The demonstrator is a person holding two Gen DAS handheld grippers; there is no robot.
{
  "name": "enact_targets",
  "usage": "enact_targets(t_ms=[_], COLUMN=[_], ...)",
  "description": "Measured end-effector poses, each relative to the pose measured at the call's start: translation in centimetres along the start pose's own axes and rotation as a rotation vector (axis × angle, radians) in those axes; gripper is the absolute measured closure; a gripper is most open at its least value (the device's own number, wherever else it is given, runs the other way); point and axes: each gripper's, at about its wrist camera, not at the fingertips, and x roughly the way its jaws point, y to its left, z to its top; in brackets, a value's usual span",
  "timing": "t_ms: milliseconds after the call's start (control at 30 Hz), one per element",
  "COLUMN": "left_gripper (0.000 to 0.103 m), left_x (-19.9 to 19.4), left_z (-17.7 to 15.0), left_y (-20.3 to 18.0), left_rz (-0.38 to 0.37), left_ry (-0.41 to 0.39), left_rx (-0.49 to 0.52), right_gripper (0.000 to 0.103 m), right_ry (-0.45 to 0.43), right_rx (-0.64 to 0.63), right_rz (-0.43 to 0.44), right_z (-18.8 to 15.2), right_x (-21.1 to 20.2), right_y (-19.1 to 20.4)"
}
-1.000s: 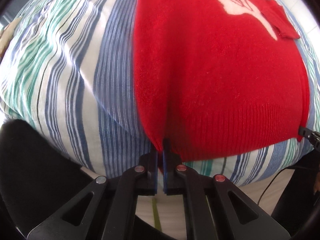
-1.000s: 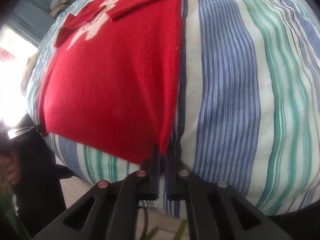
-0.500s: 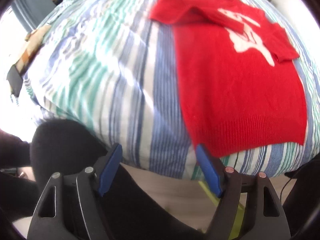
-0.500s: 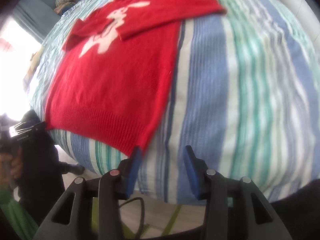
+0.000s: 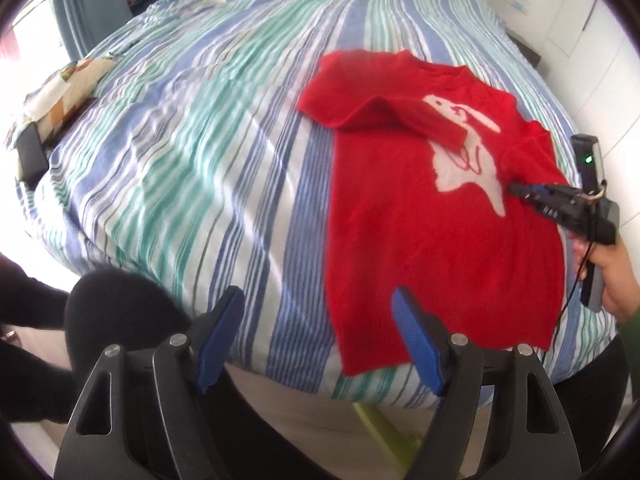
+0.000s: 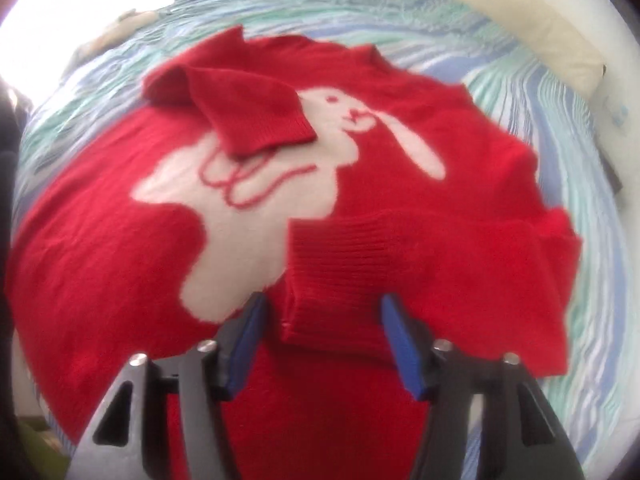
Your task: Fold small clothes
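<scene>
A small red sweater (image 5: 432,208) with a white rabbit on its chest lies flat on the striped bed. Both sleeves are folded in over the front. My left gripper (image 5: 318,322) is open and empty, raised over the bed's near edge by the sweater's hem. My right gripper (image 6: 320,322) is open, low over the sweater (image 6: 100,256), with the right sleeve's ribbed cuff (image 6: 340,264) lying between its fingers. The right gripper also shows in the left wrist view (image 5: 520,190), over the rabbit.
The bed (image 5: 192,152) has a blue, green and white striped cover. A patterned cloth (image 5: 60,96) and a dark flat object (image 5: 30,156) lie at its left edge. A cream pillow (image 6: 520,20) is at the head.
Both grippers have opened and let go of the sweater's hem corners. The left one pulled back and up. The right one moved forward over the sweater to the right sleeve cuff.
</scene>
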Motion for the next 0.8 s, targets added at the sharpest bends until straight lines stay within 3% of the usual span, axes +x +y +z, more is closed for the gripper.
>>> enact_targets(t_ms=[33, 67, 167, 267, 367, 433, 633, 800], left_gripper=[0.025, 0.025, 0.025, 0.025, 0.025, 0.025, 0.025, 0.025], left_x=[0.0, 0.0, 0.6, 1.0, 0.9, 0.6, -0.8, -0.7], left_z=[-0.3, -0.6, -1.2, -1.1, -0.7, -0.4, 0.2, 0.1], left_y=[0.4, 0.9, 1.6, 1.1, -0.8, -2.5, -6.2, -5.9], left_rz=[0.013, 0.026, 0.057, 0.058, 0.023, -0.007, -0.027, 0.01], left_ry=[0.002, 0.006, 0.03, 0.043, 0.038, 0.033, 0.007, 0.015], left_rx=[0.002, 0.005, 0.021, 0.033, 0.046, 0.068, 0.154, 0.159], right_gripper=[0.091, 0.094, 0.095, 0.095, 0.095, 0.095, 0.096, 0.097], right_ry=[-0.022, -0.055, -0.189, -0.276, -0.284, -0.259, -0.252, -0.273], right_rx=[0.09, 0.175, 0.374, 0.61, 0.826, 0.958, 1.225, 1.236], right_rz=[0.03, 0.055, 0.001, -0.101, -0.222, -0.237, -0.169, -0.231], right_z=[0.0, -0.2, -2.0, -6.7, -13.1, -17.1, -25.7, -26.7], right_x=[-0.4, -1.4, -7.0, -12.6, -15.9, -16.2, -14.5, -15.1], right_y=[-1.9, -3.7, -10.0, -18.6, -26.2, -29.8, -32.4, -32.1])
